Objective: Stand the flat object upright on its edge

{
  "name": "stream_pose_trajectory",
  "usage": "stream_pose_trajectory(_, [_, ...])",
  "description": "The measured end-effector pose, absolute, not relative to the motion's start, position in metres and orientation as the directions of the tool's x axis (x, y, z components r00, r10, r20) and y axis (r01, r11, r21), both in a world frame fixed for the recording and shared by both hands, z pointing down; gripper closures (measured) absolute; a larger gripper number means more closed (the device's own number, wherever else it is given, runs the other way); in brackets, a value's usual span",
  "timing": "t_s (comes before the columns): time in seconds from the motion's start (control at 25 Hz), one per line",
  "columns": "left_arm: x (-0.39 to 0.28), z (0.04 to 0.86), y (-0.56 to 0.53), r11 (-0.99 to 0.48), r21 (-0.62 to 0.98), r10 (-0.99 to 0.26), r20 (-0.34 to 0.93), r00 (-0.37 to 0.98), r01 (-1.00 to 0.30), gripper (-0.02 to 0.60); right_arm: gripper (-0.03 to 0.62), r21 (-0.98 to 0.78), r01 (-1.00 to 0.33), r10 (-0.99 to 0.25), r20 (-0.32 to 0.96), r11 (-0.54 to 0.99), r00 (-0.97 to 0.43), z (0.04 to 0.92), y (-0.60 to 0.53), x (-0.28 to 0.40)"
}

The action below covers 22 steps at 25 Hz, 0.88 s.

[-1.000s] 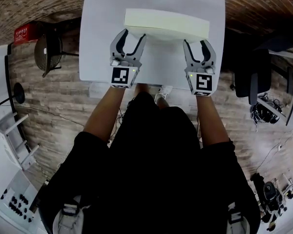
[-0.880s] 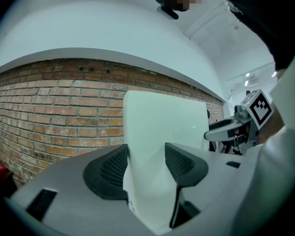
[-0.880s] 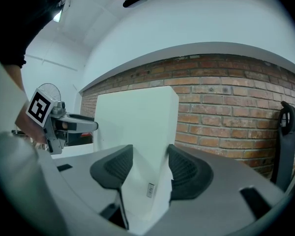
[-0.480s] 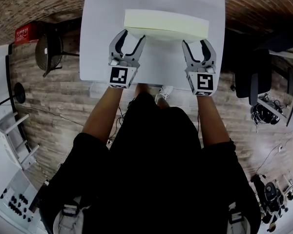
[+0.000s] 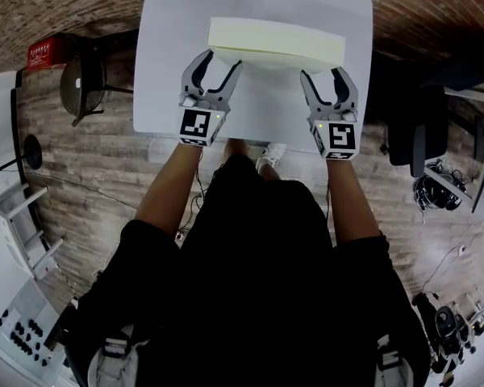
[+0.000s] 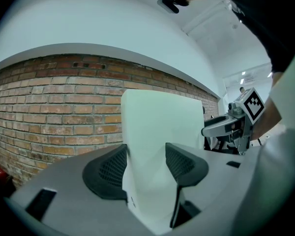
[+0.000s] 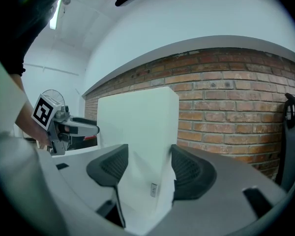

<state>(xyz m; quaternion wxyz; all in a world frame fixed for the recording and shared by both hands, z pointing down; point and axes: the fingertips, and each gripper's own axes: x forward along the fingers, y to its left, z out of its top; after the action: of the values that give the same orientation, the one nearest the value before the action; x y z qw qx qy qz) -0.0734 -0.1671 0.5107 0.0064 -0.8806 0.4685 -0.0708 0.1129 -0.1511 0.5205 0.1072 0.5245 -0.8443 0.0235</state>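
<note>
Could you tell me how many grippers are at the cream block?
2: left gripper clamps the block's left end; right gripper, fingers just opening, straddles its right end.

The right claw (image 5: 328,77) is opening. Its jaws have just been spreading, and in the head view its two fingers are standing slightly wider apart than a second ago. The pale foam slab (image 5: 274,35) is sitting upright between them, near its right end. In the right gripper view the ribbed pads (image 7: 189,173) are easing off the slab's two faces rather than squeezing them. In the head view the slab and the white table (image 5: 165,63) are also showing a touch lower in the frame than before.
</note>
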Motion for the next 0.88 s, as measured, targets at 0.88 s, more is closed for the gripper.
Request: stream_pose_trajectory(0.88, [-0.0756, 0.5052, -0.1668, -0.569, -0.064, -0.82, 0.121, 0.56, -0.82, 0.339, 0.313, 0.048, -0.886, -0.874, 0.196, 0.461, -0.444, 0.5147, -0.1492, 0.1123])
